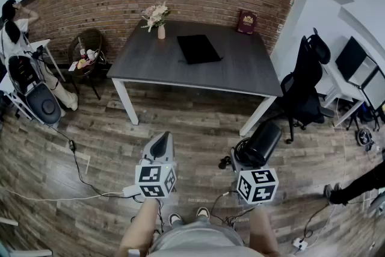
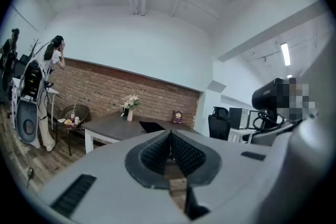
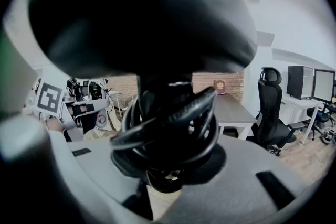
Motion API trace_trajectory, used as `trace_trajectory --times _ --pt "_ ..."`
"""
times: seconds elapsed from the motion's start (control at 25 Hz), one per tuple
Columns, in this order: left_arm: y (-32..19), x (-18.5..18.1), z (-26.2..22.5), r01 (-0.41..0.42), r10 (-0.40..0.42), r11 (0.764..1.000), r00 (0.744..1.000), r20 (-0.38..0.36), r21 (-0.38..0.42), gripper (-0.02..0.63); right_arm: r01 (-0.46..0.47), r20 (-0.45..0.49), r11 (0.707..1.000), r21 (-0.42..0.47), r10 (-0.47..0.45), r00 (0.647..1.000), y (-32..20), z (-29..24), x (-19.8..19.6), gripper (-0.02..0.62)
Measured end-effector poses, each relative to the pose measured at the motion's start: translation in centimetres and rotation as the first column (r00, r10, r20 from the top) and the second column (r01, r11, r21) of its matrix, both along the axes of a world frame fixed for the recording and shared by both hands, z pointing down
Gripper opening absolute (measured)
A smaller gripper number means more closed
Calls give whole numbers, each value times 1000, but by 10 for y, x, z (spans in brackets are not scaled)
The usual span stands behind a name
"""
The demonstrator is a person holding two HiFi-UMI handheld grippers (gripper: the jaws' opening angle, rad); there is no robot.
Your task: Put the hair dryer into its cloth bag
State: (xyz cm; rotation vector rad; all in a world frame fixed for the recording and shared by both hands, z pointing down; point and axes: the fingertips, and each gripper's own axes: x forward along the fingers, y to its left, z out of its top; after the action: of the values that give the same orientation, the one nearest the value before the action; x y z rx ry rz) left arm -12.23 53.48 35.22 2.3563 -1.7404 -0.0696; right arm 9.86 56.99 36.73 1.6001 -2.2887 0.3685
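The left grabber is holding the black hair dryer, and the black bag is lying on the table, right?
Not quite. It is the right gripper that is shut on the hair dryer, as the right gripper view shows. The left gripper is shut with nothing in it. The black bag does lie on the table.

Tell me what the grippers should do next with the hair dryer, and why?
Probably carry the hair dryer forward to the table. The right gripper grips it, cord coiled, but the black cloth bag lies flat on the table, well ahead. The left gripper is shut and empty, free to open the bag there.
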Motion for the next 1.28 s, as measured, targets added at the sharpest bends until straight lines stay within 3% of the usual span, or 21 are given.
trace_trajectory --times 0.16,0.4,0.96,1.28 --pt "0 -2 3 2 -2 1000 1000 1 -3 6 6 -8 1000 3 -6 1000 0 1 -3 130" --pt "1 -10 3 -4 4 1000 1000 8 -9 6 -5 72 1000 -13 6 997 -1 2 -10 132" --pt "4 -37 15 -33 34 999 999 28 -40 6 -80 55 996 -38 82 995 17 20 -18 132" --pt "-22 -32 24 -35 37 998 999 34 -54 6 -107 53 993 -40 109 993 -8 25 -3 132"
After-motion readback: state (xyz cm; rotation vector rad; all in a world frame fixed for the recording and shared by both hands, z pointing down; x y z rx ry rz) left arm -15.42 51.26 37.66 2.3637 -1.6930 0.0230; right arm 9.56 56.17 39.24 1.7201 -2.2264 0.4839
